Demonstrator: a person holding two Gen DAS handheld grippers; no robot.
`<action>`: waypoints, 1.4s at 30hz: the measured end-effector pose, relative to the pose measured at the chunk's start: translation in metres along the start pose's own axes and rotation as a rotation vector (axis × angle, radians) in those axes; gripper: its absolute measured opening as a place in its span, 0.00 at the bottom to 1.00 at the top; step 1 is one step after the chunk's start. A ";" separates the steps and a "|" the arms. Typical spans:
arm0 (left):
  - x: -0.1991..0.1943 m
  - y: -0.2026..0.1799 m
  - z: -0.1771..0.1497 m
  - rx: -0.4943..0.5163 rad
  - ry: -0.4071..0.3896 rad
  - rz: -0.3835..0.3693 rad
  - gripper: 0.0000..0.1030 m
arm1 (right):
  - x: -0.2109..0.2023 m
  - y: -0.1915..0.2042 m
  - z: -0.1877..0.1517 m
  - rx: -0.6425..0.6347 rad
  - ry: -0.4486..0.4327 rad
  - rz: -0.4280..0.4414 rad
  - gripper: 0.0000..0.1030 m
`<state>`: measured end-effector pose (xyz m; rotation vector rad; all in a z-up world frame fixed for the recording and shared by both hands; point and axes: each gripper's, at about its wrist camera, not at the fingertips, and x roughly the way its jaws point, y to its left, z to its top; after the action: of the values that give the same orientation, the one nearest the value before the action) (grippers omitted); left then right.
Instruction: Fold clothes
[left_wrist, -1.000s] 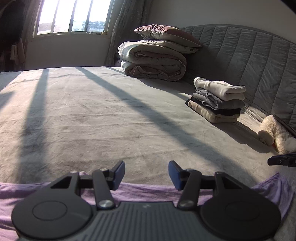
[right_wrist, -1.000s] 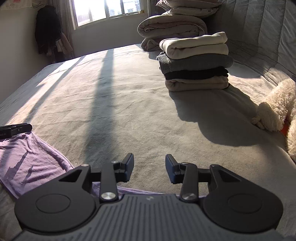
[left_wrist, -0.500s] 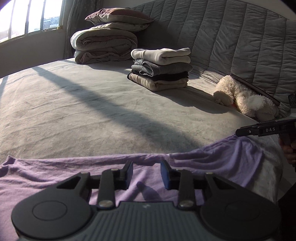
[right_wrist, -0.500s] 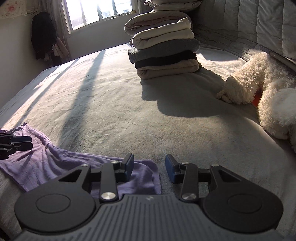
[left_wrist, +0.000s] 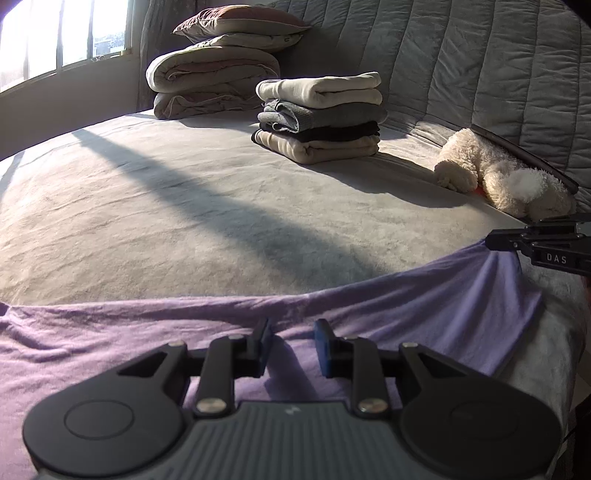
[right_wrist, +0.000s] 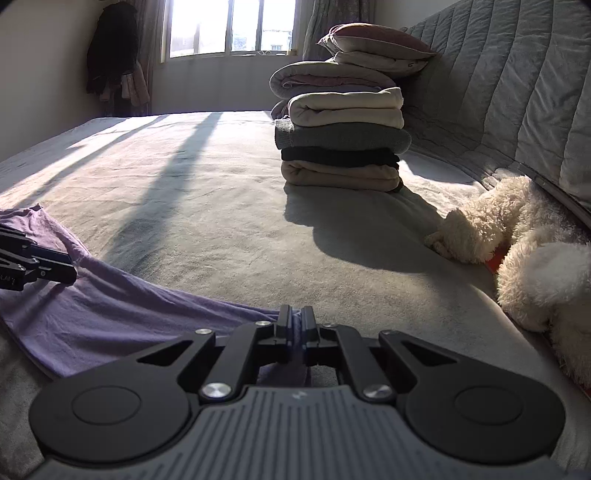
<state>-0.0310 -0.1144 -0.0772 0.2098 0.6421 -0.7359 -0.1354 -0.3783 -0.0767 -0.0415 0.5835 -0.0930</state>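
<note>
While my right tongs (right_wrist: 295, 325) were open over the bed (right_wrist: 207, 206) a moment ago, now they are pinched tight on the edge of the purple shirt (right_wrist: 110, 314). A bit of purple cloth pokes up between the two tips, so I know I have it. That is the big change.

My left tongs (left_wrist: 291, 343) are a little apart, with nothing between them. Half a second ago they were closer together, so they look let go. They hang just over the purple shirt, which lies spread along the near side of the bed. Its far edge runs in one long line from my left side over to the right tongs.

Only one side of the shirt is held now. I think I need my left tongs to grab the cloth too before I can lift and fold it well. If I pull with just one side, the shirt may bunch up.

Farther back on the bed sits a neat stack of folded clothes (right_wrist: 341, 144). A white fluffy toy (right_wrist: 524, 236) lies near my right side.
</note>
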 end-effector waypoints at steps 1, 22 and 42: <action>0.001 -0.002 0.000 0.007 0.001 0.007 0.26 | 0.003 -0.001 -0.001 -0.006 0.017 -0.007 0.04; 0.008 0.026 0.021 0.151 0.028 0.065 0.44 | 0.009 -0.005 -0.003 0.042 0.054 0.006 0.06; 0.006 0.003 0.003 0.201 -0.078 0.147 0.10 | 0.010 -0.009 -0.004 0.073 0.056 0.022 0.07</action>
<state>-0.0240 -0.1167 -0.0788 0.4073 0.4733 -0.6631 -0.1299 -0.3879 -0.0851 0.0386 0.6358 -0.0939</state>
